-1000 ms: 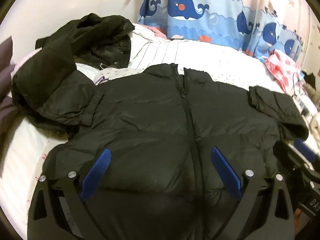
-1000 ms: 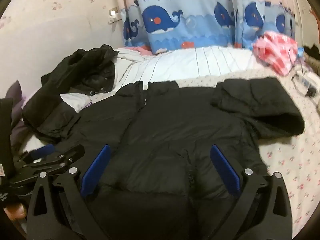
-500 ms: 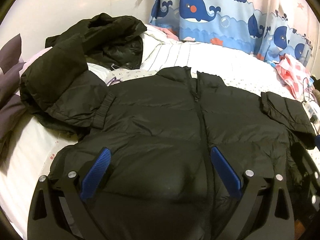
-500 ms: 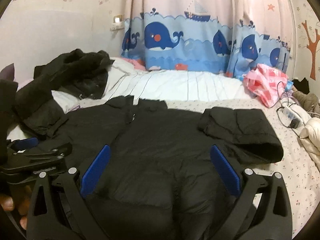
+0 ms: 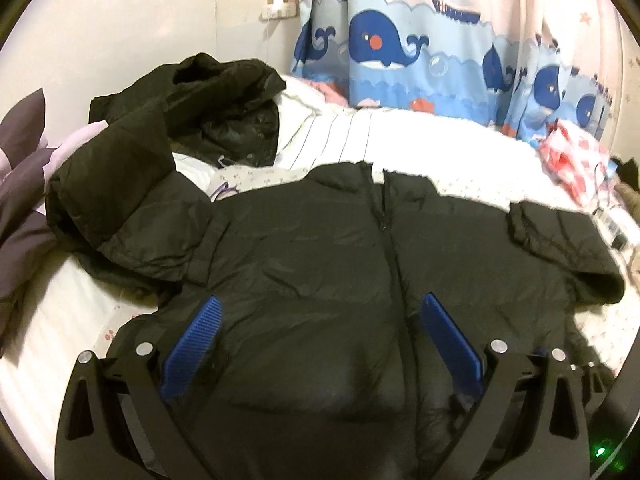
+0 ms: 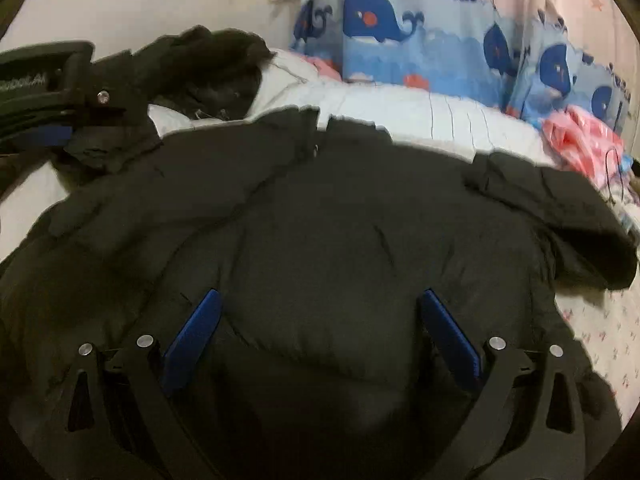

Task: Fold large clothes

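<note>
At the far left of the left wrist view, grey-purple pillows (image 5: 24,184) are seen at the edge of the bed (image 5: 400,148). Beside them a second black garment (image 5: 188,120) is heaped, one thick part of it draped towards the left shoulder of the black puffer jacket (image 5: 320,264); whether that part belongs to the heap or to the jacket cannot be told. The jacket is spread flat across the bed, front up, its zip (image 5: 386,224) closed along the middle and its collar pointed at the whale-print curtain (image 5: 400,48). The jacket's right sleeve (image 5: 560,248) is laid folded across its shoulder. Further right, a pink checked cloth (image 5: 568,160) is bunched at the bed's edge.

The left gripper (image 5: 320,344) is held low over the jacket's lower front, its blue fingers (image 5: 192,344) spread wide with nothing between them. In the right wrist view, part of the left gripper's body is seen at the left edge. The right gripper (image 6: 320,340) is likewise poised above the jacket's lower half, fingers (image 6: 450,340) wide apart and holding nothing; whether the tips touch the fabric cannot be told
</note>
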{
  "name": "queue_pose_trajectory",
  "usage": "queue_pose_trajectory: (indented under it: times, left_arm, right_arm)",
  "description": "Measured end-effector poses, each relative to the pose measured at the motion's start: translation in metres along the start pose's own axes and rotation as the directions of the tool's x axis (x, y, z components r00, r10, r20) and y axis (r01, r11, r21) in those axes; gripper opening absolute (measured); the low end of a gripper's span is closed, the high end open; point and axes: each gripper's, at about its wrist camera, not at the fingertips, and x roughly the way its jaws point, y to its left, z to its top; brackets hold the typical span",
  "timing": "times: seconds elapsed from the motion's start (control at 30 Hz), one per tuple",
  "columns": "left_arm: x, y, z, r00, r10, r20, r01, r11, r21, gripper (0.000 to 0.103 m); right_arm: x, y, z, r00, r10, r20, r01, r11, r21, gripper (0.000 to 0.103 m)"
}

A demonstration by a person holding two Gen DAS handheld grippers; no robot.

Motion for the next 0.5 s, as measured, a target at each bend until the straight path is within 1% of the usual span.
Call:
queue_pose_trajectory:
  times: [0.07,0.1,0.13,0.17,0.2,0.23,0.27,0.3,0.33,0.37,0.4,0.5]
  left_arm:
    - [-0.003,0.005,0.002,1.000,-0.017,0.013,0.017,1.000,-0.026,0.096]
    - [-0.006,0.009,0.003,0.999,-0.022,0.027,0.023,0.999,-0.038,0.096]
    - [-0.009,0.010,0.004,0.999,-0.019,0.042,0.021,0.999,-0.043,0.096]
    - [-0.012,0.012,0.005,0.998,-0.016,0.057,0.019,0.999,-0.050,0.096]
    - [-0.013,0.014,0.006,0.998,-0.017,0.064,0.021,0.998,-0.062,0.096]
    - [-0.015,0.014,0.006,0.997,-0.017,0.075,0.022,0.998,-0.067,0.096]
    - [-0.014,0.015,0.007,0.997,-0.014,0.073,0.020,0.997,-0.070,0.096]
    - [-0.013,0.015,0.007,0.998,-0.011,0.060,0.015,0.998,-0.063,0.096]
    - [-0.011,0.015,0.007,0.999,-0.005,0.046,0.008,0.998,-0.060,0.096]
    - [-0.009,0.014,0.006,0.999,0.000,0.039,0.002,0.998,-0.057,0.096]
    - [-0.007,0.013,0.005,0.999,0.008,0.032,-0.006,0.999,-0.052,0.096]
    - [-0.006,0.010,0.004,0.999,0.012,0.043,-0.010,0.999,-0.043,0.096]
  right_arm:
    - [-0.023,-0.007,0.012,0.991,0.033,0.129,-0.040,0.998,0.046,0.096]
    - [-0.035,-0.012,0.019,0.981,0.059,0.185,-0.075,0.994,0.084,0.096]
    - [-0.045,-0.018,0.027,0.970,0.090,0.224,-0.118,0.986,0.116,0.096]
    - [-0.047,-0.023,0.038,0.973,0.123,0.194,-0.150,0.980,0.131,0.096]
    - [-0.040,-0.026,0.047,0.987,0.112,0.115,-0.129,0.980,0.150,0.096]
    - [-0.033,-0.032,0.053,0.993,0.111,0.038,-0.116,0.974,0.197,0.096]
    - [-0.033,-0.040,0.056,0.989,0.147,0.026,-0.149,0.960,0.238,0.096]
    - [-0.034,-0.046,0.059,0.988,0.154,0.033,-0.157,0.952,0.264,0.096]
    - [-0.040,-0.047,0.058,0.991,0.126,0.048,-0.135,0.956,0.261,0.096]
    - [-0.048,-0.049,0.061,0.994,0.079,0.082,-0.097,0.964,0.248,0.096]
    - [-0.055,-0.050,0.065,0.993,0.048,0.107,-0.073,0.968,0.239,0.096]
    - [-0.068,-0.051,0.065,0.988,0.015,0.155,-0.050,0.973,0.227,0.096]
